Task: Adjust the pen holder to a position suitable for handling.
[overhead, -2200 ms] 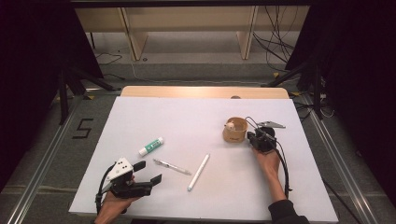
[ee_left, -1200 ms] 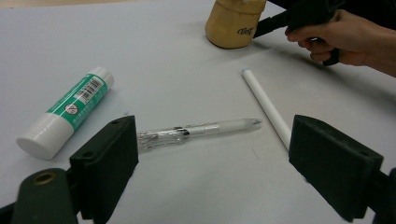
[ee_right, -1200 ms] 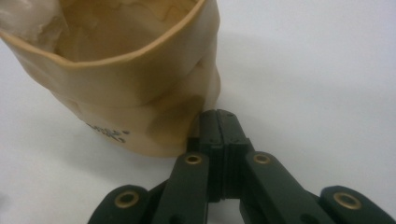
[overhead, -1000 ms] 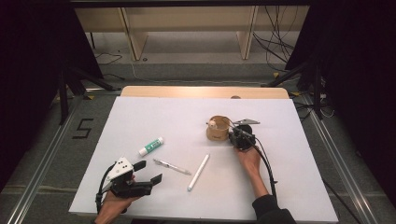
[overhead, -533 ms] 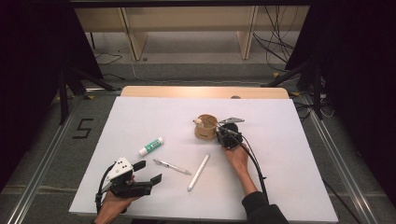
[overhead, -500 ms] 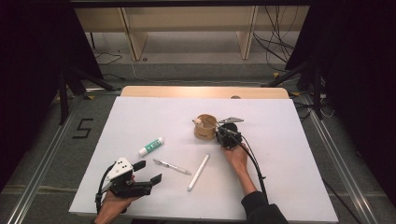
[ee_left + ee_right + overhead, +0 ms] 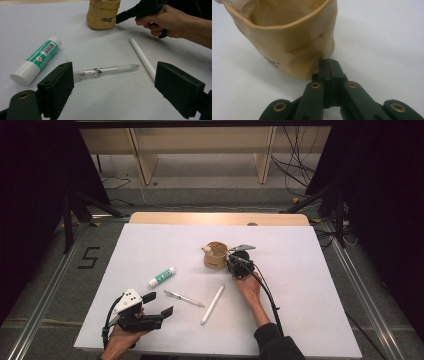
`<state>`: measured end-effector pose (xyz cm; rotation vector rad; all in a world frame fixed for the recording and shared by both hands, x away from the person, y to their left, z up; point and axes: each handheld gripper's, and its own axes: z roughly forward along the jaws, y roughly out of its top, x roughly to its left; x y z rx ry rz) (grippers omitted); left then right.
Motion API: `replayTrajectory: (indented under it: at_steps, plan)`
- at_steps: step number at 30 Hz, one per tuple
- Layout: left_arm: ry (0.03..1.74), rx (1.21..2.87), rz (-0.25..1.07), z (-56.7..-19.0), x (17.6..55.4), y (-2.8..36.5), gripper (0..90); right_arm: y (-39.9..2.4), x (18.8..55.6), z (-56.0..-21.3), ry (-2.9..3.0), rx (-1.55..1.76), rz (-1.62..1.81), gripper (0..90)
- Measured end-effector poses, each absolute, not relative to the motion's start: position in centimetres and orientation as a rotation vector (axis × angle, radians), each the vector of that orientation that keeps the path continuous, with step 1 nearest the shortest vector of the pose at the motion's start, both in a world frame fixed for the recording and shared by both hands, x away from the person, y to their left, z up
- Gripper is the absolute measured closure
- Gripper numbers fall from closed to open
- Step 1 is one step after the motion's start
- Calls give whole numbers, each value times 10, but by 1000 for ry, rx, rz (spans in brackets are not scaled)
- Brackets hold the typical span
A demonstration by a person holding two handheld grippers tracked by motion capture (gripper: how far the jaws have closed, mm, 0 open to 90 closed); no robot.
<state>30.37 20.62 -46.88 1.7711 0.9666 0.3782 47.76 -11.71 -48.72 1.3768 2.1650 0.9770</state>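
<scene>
A tan soft pouch (image 7: 214, 255) stands upright, mouth open, near the middle of the white table (image 7: 310, 285). My right gripper (image 7: 229, 263) is shut, and its closed tips (image 7: 328, 62) rest against the pouch's (image 7: 287, 37) lower side, with nothing seen between the jaws. At the front left, my left gripper (image 7: 159, 304) stands open and holds nothing. In the left gripper view a clear pen (image 7: 105, 71) lies between and beyond its jaws (image 7: 117, 90). A white stick (image 7: 142, 57), a green-and-white glue stick (image 7: 36, 60) and the pouch (image 7: 102, 15) lie farther off.
The glue stick (image 7: 162, 277), clear pen (image 7: 184, 298) and white stick (image 7: 212, 304) lie between the two hands. Bare white tabletop spreads right of the right forearm. A wooden strip (image 7: 220, 218) borders the far edge. Dark stands and cables (image 7: 300, 150) sit on the floor beyond.
My right gripper has moved left across the table, and the pouch has slid left with it, tips against its side. The left gripper has stayed where it was.
</scene>
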Motion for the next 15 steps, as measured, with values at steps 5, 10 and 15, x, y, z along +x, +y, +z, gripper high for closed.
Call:
replayTrajectory:
  at_steps: [5, 10, 15]
  plan:
    - [967, 1770, 377, -469, 304, 207, 153, -115, 479, -487, 2166, 1378, 974, 900]
    - [970, 1768, 379, -468, 304, 207, 153, -116, 479, -486, 2167, 1375, 981, 900]
    - [971, 1767, 381, -469, 304, 208, 153, -125, 477, -478, 2130, 1375, 1007, 876]
